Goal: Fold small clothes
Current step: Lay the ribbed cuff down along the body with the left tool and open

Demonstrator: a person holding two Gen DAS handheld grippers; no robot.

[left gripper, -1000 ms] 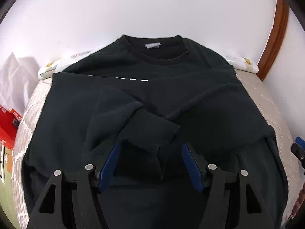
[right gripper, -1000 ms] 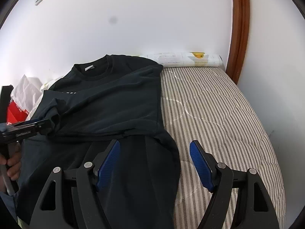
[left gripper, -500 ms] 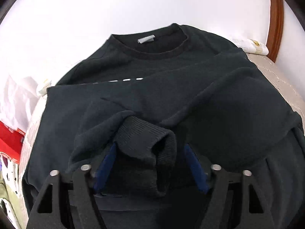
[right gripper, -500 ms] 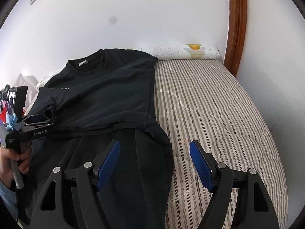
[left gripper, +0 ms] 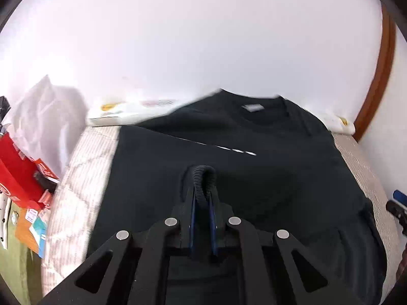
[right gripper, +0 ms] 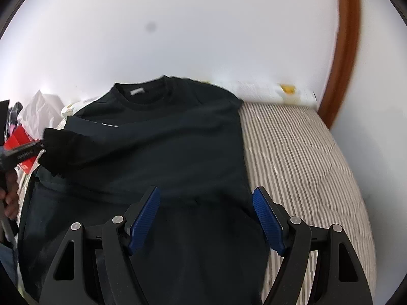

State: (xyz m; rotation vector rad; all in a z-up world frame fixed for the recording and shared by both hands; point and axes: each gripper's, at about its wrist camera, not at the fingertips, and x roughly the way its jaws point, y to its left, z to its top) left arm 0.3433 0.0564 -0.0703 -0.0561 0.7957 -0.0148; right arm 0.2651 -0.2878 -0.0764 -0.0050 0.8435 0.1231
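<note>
A black long-sleeved sweatshirt (left gripper: 267, 172) lies flat on a striped mattress (right gripper: 300, 157), collar toward the wall; it also shows in the right wrist view (right gripper: 165, 147). My left gripper (left gripper: 202, 190) is shut on the ribbed sleeve cuff (left gripper: 203, 175) and holds it lifted over the left side of the shirt. In the right wrist view the left gripper (right gripper: 38, 148) shows at the left edge with the cuff (right gripper: 58, 150) in it. My right gripper (right gripper: 206, 203) is open and empty above the shirt's lower right part.
A red box (left gripper: 17, 172) and a white bag (left gripper: 48, 117) sit left of the mattress. A white patterned pillow (right gripper: 274, 91) lies along the wall. A brown wooden frame (right gripper: 346, 50) stands at the right. Bare mattress (right gripper: 318, 178) lies right of the shirt.
My left gripper has closed on the sleeve cuff and lifted it, drawing it to the left. My right gripper has moved left over the shirt and stays open.
</note>
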